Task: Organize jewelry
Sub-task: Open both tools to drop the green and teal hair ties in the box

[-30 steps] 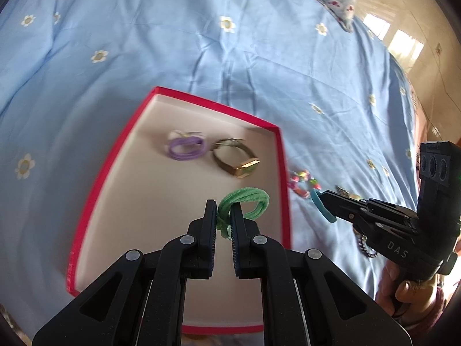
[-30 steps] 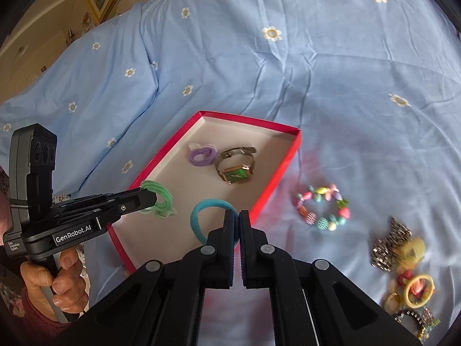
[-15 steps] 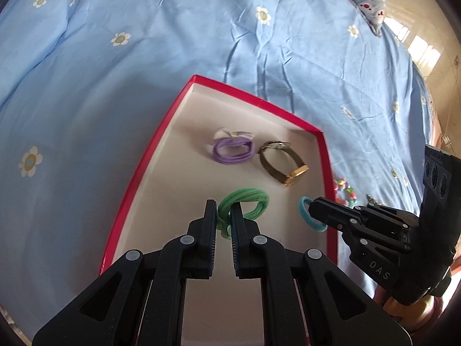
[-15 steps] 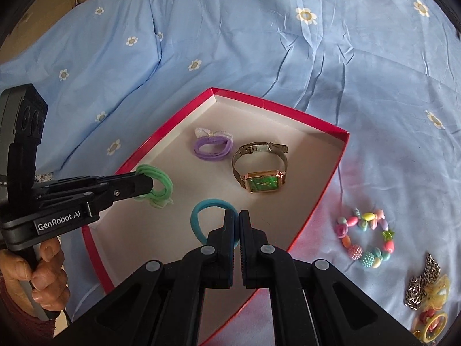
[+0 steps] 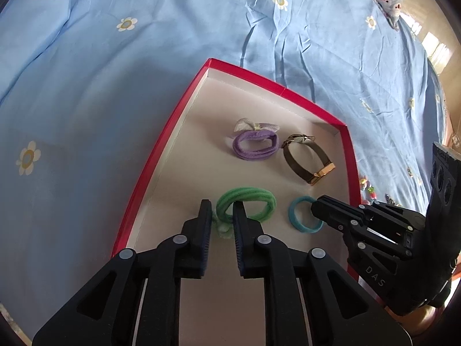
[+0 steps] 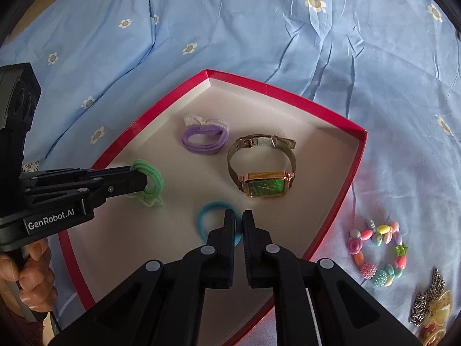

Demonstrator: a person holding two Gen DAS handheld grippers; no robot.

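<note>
In the left wrist view, the left gripper [image 5: 220,207] was opening its jaws with the green fabric hair tie [image 5: 245,203] between them, low over the red-rimmed, white-lined cardboard tray [image 5: 161,155]. In the right wrist view, the right gripper [image 6: 236,219] was likewise parting around the teal elastic hair tie [image 6: 211,219] inside the tray, beside the gold square-faced wristwatch [image 6: 263,170]. Both were in the releasing step; next, each probably needed to open fully and lift clear without snagging the 2 ties.

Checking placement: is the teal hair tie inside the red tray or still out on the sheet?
Inside. The teal hair tie hangs low over the red tray's white floor, with the right gripper's opening jaws around its band.
</note>
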